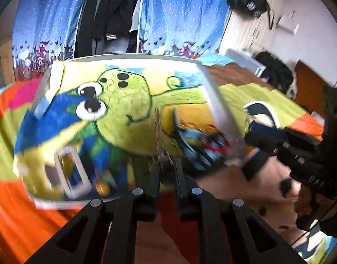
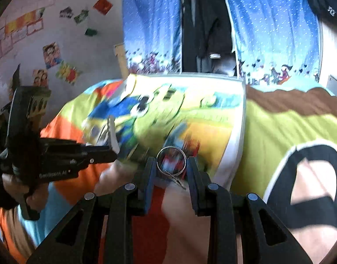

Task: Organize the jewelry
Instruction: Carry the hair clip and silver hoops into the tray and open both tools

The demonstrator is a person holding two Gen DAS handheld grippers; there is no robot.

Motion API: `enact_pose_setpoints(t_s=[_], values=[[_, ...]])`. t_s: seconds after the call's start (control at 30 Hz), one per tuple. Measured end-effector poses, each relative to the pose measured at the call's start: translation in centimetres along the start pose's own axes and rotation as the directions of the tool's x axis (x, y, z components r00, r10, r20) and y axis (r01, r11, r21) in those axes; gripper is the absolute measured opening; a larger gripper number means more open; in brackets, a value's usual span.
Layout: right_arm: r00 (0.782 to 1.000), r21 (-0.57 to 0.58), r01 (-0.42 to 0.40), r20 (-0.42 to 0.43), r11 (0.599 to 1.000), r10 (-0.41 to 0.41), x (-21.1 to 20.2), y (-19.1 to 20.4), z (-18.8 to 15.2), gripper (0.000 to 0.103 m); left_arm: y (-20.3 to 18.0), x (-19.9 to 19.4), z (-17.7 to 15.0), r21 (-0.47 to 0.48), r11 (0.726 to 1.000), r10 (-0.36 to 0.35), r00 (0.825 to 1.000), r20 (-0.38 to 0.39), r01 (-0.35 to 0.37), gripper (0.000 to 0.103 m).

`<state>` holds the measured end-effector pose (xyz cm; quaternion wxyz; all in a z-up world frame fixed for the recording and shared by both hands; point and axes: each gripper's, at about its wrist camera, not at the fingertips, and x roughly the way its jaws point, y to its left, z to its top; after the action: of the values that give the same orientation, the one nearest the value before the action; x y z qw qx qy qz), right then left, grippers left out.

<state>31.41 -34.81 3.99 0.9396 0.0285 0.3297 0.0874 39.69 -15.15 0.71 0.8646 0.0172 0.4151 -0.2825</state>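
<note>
The left gripper (image 1: 167, 165) is closed on a thin silver metal hair clip (image 1: 158, 132), which stands up between the black fingers (image 1: 154, 171) and projects forward over the tray. In the right wrist view the same clip (image 2: 112, 132) appears at the tip of the left gripper (image 2: 111, 151), blurred, with a person's hand (image 2: 21, 189) around the gripper handle.

The right gripper (image 2: 171, 167) is closed on a silver metal hoop ring (image 2: 171, 161). The hoop sits between the two blue-padded fingers (image 2: 149, 176) with both sides touching the pads. A small clasp or pin hangs from its lower edge. In the left wrist view the right gripper (image 1: 252, 151) enters from the right side, near the tray's right rim; its tip is blurred.

Both grippers are held above a white-rimmed rectangular tray (image 1: 214, 101), printed with a green cartoon figure with large eyes. The tray rests on a bed with a cover (image 1: 256, 96) of lime green, orange and brown patches. A small white rectangular frame or open box (image 1: 71, 173) lies at the near left of the tray. A blurred cluster of blue, red and dark items (image 1: 203, 145) lies at the near right; individual pieces cannot be told apart.

Blue patterned curtains (image 2: 274, 33) hang behind the bed, with dark clothing (image 2: 205, 26) in the gap between them
</note>
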Motion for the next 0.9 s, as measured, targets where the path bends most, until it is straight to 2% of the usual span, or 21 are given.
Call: enact_pose_setpoints(t_s=[0.13,0.23,0.3,0.33,0.37,0.43,0.5,0.53,0.57,0.6,0.67,0.73,0.83,0.9], values=[[0.999,0.067,0.031,-0.032,0.997,-0.029,3.6,-1.2,1.3,0.026,0.8,3.9,2.0,-0.037,0.999,0.034,0.994,-0.1,-0.038,0.012],[0.997,0.097,0.035,-0.067,0.995,-0.028,6.2,-0.9,1.2,0.026,1.2,4.7,2.6,-0.092,0.995,0.023,0.994,-0.111,-0.033,0.012],[0.996,0.124,0.024,-0.085,0.992,-0.014,6.5,-1.3,0.8,0.027,1.7,4.3,2.4,-0.135,0.991,0.009,0.993,-0.117,-0.025,0.012],[0.996,0.134,0.031,-0.084,0.991,-0.02,6.1,-1.4,0.5,0.032,1.8,4.3,2.3,-0.149,0.989,0.001,0.993,-0.12,-0.019,0.012],[0.996,0.138,0.035,-0.082,0.99,-0.024,5.9,-1.6,0.3,0.042,1.7,4.1,1.8,-0.156,0.988,-0.001,0.992,-0.125,-0.019,0.012],[0.997,0.154,0.036,-0.068,0.987,-0.026,5.2,-2.1,0.3,0.052,1.7,3.8,1.3,-0.169,0.985,0.006,0.991,-0.133,-0.028,0.012],[0.998,0.168,0.039,-0.059,0.985,-0.029,4.5,-2.4,0.3,0.052,1.5,3.2,0.9,-0.187,0.982,0.011,0.992,-0.124,-0.034,0.015],[0.998,0.175,0.038,-0.05,0.984,-0.029,3.8,-2.5,0.2,0.052,1.4,2.5,0.5,-0.192,0.981,0.017,0.994,-0.11,-0.038,0.021],[0.998,0.175,0.043,-0.042,0.984,-0.036,3.0,-2.5,0.0,0.053,1.4,2.2,0.5,-0.194,0.98,0.027,0.995,-0.1,-0.046,0.033],[0.998,0.174,0.049,-0.036,0.984,-0.044,2.4,-2.4,-0.2,0.054,1.3,1.6,0.2,-0.197,0.979,0.042,0.996,-0.081,-0.057,0.058],[0.998,0.172,0.055,-0.016,0.984,-0.053,0.8,-2.1,-1.0,0.061,0.9,-0.3,-0.6,-0.203,0.974,0.093,0.995,-0.02,-0.095,0.087],[0.998,0.174,0.061,0.009,0.983,-0.064,-0.8,-1.6,-2.0,0.071,0.3,-2.6,-1.6,-0.198,0.97,0.155,0.986,0.062,-0.14,0.088],[0.996,0.191,0.061,0.05,0.98,-0.071,-3.1,-1.1,-3.4,0.081,-0.7,-4.8,-2.9,-0.184,0.965,0.205,0.974,0.097,-0.185,0.103],[0.995,0.198,0.049,0.081,0.979,-0.066,-4.5,-0.6,-4.2,0.087,-1.2,-6.4,-4.0,-0.182,0.961,0.233,0.963,0.138,-0.206,0.103]])
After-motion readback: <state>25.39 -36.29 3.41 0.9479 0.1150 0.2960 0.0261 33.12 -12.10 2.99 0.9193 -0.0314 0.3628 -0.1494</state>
